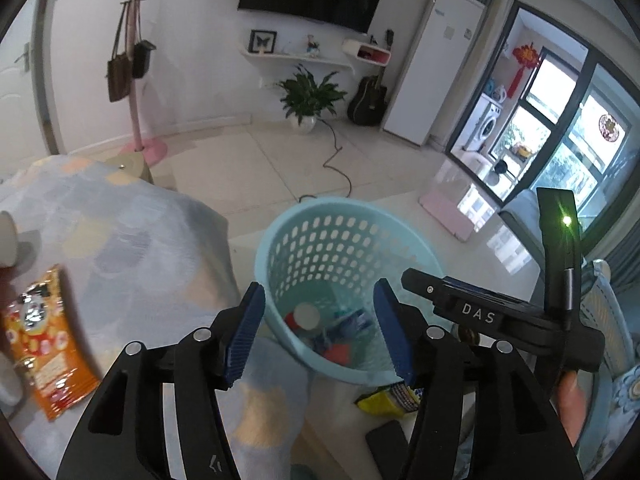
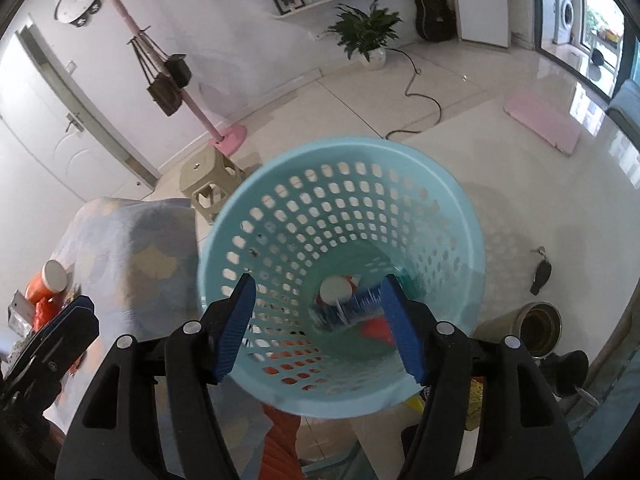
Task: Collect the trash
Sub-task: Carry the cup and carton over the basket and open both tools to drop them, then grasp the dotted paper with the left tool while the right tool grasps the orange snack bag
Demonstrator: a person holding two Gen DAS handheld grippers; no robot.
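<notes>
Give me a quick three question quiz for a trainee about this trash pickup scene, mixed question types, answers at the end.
1. True or false: both the left gripper and the right gripper are empty and open.
2. What colour is the perforated basket?
3. Which piece of trash lies on the covered table? A) the orange snack packet B) the yellow wrapper C) a newspaper

Key: 1 true. 2 light blue. 3 A; the yellow wrapper lies on the floor beside the basket.
</notes>
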